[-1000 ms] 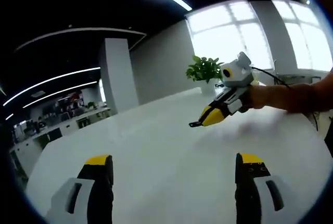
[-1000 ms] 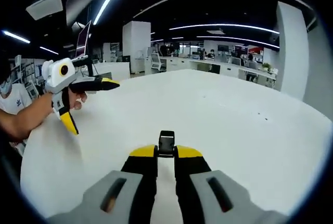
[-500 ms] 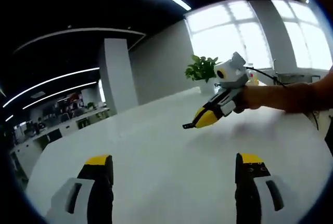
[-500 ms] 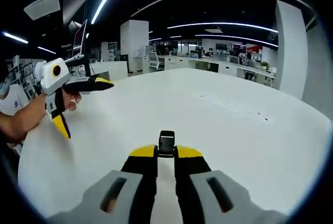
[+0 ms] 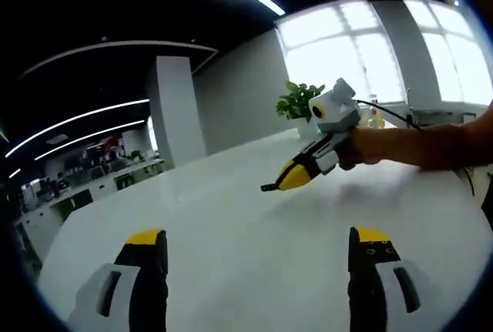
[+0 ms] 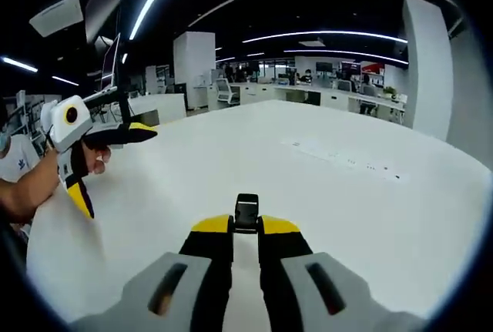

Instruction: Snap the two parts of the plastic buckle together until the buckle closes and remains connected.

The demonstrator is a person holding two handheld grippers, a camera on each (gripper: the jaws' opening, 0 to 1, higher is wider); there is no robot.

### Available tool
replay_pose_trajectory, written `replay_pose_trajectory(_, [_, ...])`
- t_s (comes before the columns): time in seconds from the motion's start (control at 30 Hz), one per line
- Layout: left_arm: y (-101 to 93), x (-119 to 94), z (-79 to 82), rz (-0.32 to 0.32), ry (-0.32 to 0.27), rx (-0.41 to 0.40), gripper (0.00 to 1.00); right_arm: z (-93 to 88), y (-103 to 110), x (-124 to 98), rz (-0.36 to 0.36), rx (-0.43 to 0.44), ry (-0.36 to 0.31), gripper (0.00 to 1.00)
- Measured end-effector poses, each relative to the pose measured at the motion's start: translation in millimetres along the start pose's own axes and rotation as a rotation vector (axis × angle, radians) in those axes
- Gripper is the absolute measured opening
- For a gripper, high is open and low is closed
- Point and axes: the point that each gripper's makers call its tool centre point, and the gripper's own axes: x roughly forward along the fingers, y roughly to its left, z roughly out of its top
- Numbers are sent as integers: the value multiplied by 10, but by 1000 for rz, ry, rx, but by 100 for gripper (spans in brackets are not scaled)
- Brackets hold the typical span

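Buckle part [image 6: 246, 213], small and black, is pinched between the yellow-tipped jaws of the right gripper [image 6: 246, 226], projecting just beyond their tips above the white table [image 6: 323, 193]. Wide bare tabletop lies ahead and to both sides, with its far edge well apart from the jaws. In the left gripper view, the left gripper [image 5: 257, 249] has its jaws spread wide with nothing between them, raised over the same white surface. The right gripper appears there at upper right, held by a hand [image 5: 354, 147], tips closed around a dark piece. Beyond stand a potted plant [image 5: 298, 102], bright windows [image 5: 339, 47], a white pillar [image 5: 171, 108] and ceiling light strips [image 6: 331, 38].
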Motion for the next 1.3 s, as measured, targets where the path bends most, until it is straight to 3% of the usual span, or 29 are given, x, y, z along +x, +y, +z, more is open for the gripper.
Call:
replay_pose_trajectory(0.37, [-37,17,-52,-8,15,1,99,27,-100,113,-8,50,-5,10])
replay_pose_trajectory(0.9, [-76,10,-23,-22,6,-10,99,60,-97,382,-14,26,20,10])
replay_pose_trajectory(1.07, [-119,29,-44,-36,15,0,99,163,-238,469,-28,51,10,10])
replay_pose_trajectory(1.3, [-131,36,-57,-44,19,1,99,99,-340,502,-39,45,32,10])
